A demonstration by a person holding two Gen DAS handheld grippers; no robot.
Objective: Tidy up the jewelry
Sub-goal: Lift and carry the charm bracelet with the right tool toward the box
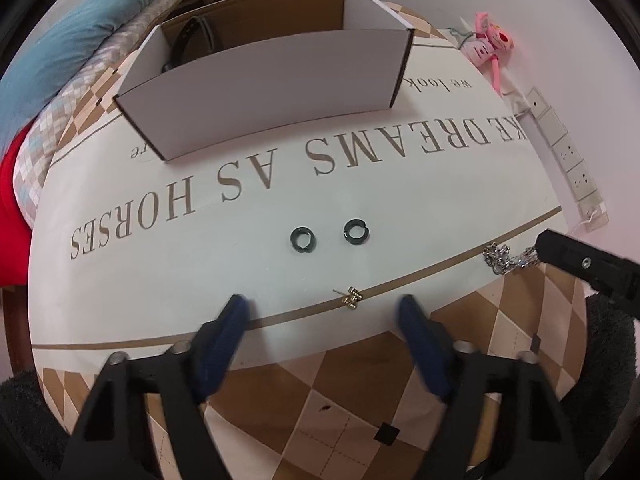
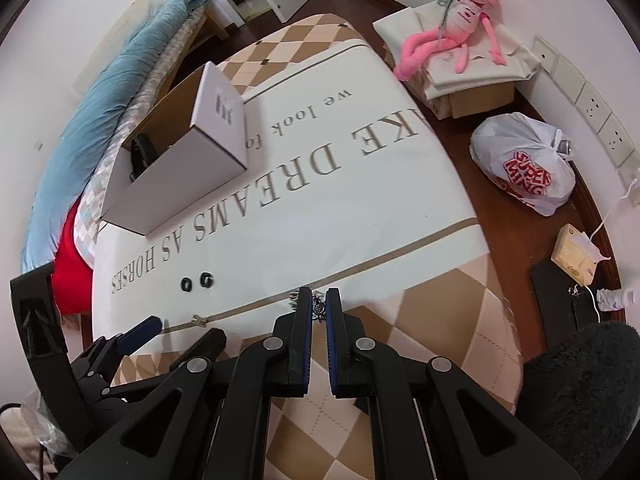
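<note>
A small gold earring (image 1: 352,298) (image 2: 199,321) lies on the printed tablecloth (image 1: 400,208) between the blue pads of my left gripper (image 1: 324,309), which stands open just above it without touching it. Two black rings (image 1: 303,239) (image 1: 356,232) lie side by side a little farther on. At the right, a silver chain (image 1: 500,260) (image 2: 319,309) rests on the cloth, and my right gripper (image 2: 319,300) is shut on it. A white cardboard box (image 1: 260,92) (image 2: 176,168) stands open at the far side with a dark band (image 2: 140,152) inside.
A bed with a blue blanket (image 2: 100,112) runs along the table's left. A pink plush toy (image 2: 460,28), a white plastic bag (image 2: 524,168), a tissue pack (image 2: 572,248) and a bottle (image 2: 612,300) lie on the floor to the right. Wall sockets (image 1: 568,152) line the right wall.
</note>
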